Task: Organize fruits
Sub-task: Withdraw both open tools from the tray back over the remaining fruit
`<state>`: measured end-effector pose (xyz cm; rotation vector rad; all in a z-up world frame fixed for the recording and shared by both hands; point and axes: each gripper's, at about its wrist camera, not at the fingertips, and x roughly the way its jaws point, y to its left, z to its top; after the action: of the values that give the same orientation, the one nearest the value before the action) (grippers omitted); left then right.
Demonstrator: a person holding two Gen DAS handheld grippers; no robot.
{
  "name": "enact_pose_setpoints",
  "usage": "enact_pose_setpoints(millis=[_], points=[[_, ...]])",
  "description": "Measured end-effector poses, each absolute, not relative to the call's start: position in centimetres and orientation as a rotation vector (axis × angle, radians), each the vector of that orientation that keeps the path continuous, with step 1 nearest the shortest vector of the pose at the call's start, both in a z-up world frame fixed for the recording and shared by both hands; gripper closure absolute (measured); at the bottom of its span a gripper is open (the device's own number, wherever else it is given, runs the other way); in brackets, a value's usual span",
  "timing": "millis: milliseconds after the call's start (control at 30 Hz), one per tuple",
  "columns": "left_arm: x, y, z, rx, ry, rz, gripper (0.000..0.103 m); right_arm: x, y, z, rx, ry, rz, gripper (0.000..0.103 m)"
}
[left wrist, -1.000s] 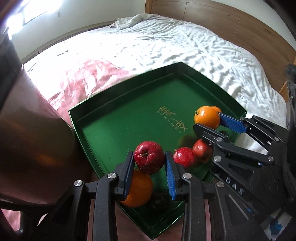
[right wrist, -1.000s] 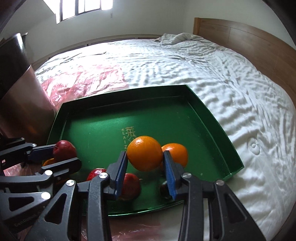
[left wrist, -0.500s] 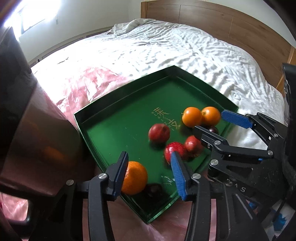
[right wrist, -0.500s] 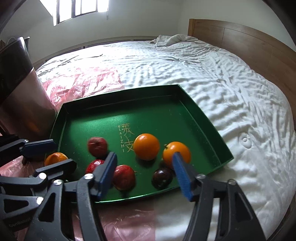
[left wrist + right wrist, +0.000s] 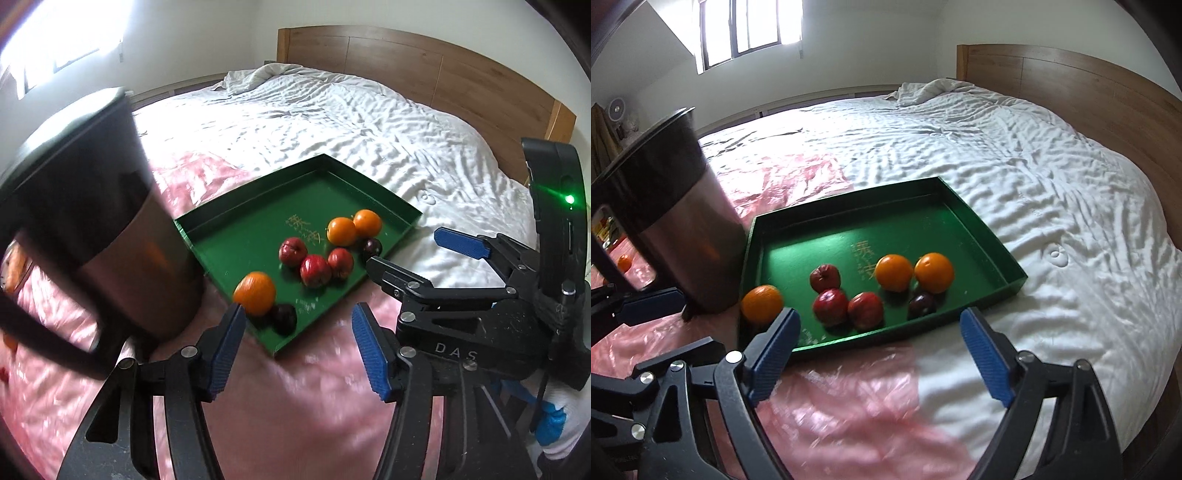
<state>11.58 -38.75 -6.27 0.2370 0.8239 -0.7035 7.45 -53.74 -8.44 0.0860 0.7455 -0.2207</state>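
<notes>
Opening the left gripper (image 5: 298,314) at its jaws, clamping nothing between the blue pads (image 5: 373,354), hovering above the pink sheet (image 5: 295,406) just short of the tray's near corner. Holding the right gripper (image 5: 879,314) with jaws wide apart and gripping nothing either, pointing down at the near rim of the tray (image 5: 849,199) from above that sheet. Finding all the sorted fruit lying loose on the green tray floor, clear of both grippers. Spotting the lone orange (image 5: 255,293) at the tray's near left corner, sitting just beside the near plum (image 5: 283,318). Seeing the apples (image 5: 315,270), three red ones, bunching mid-tray, two of them touching and the third just behind. Noting the orange pair (image 5: 341,231) sitting side by side to the right of the gold lettering, touching or nearly so, with the far plum (image 5: 371,245) lying just in front of them toward the near rim. Leaving the far half of the tray bare. Resting the tray partly on the pink sheet and partly on the white bedding (image 5: 997,147). Finding the pot (image 5: 683,229), metal with a dark top band, standing upright on the sheet just beside the tray's left wall. Glimpsing a stray orange (image 5: 624,263) lying on the sheet past the pot, showing through the handle gap. Taking in the wooden headboard (image 5: 1071,85) behind the bed and the window (image 5: 753,29) glowing on the far wall.
</notes>
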Motion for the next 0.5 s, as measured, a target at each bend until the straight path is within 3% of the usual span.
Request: enact_pose_setpoints(millis=[500], points=[[6.6,-28.0,-5.0,0.192,0.816,-0.603,0.047,2.1,-43.2,-6.9,0.031,0.724,-0.107,0.0]])
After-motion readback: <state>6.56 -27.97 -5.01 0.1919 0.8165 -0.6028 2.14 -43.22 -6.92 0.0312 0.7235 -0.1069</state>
